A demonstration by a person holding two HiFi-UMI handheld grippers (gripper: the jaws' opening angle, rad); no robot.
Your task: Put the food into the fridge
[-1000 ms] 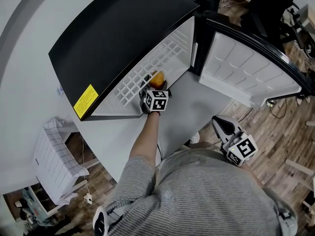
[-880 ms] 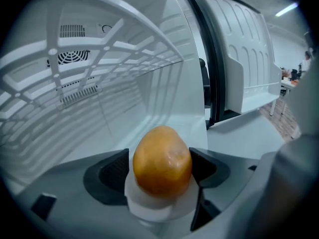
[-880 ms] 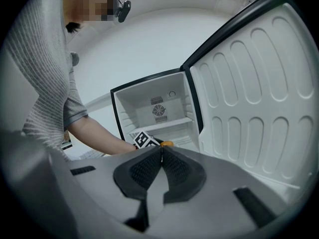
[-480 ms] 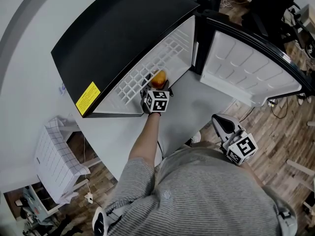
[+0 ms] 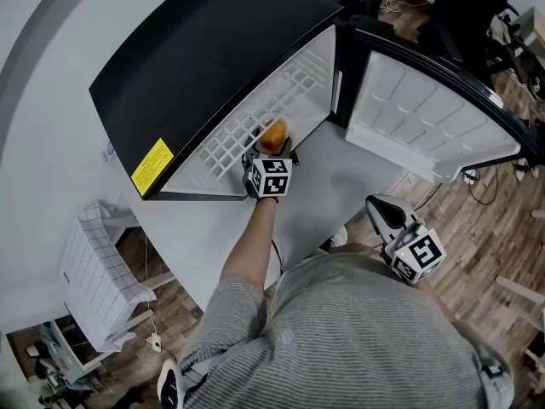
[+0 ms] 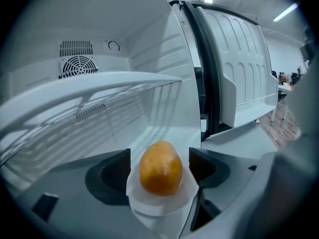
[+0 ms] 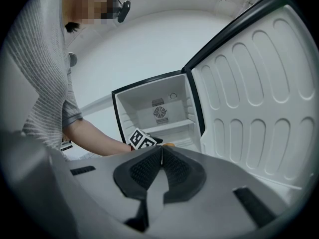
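A small black fridge [image 5: 213, 58] stands on a grey table [image 5: 341, 186] with its door [image 5: 434, 118] swung wide. My left gripper [image 5: 271, 147] reaches into the fridge mouth, just under the white wire shelf [image 6: 99, 88]. It is shut on a white cup with an orange-yellow bun [image 6: 160, 167] sitting in it; the pads press the cup's sides. In the head view the bun [image 5: 272, 136] shows at the shelf's front edge. My right gripper [image 5: 383, 214] hangs low at the person's right side, shut with nothing between its pads [image 7: 149, 171].
The fridge's back wall carries a round fan grille [image 6: 76, 66]. The open door's moulded inner side [image 7: 259, 98] rises to the right. A white wire rack [image 5: 94, 271] stands on the wooden floor at the left. Cables and chair legs lie at the far right.
The left gripper has edged slightly deeper into the fridge with the cup and bun. The right gripper has stayed where it was.
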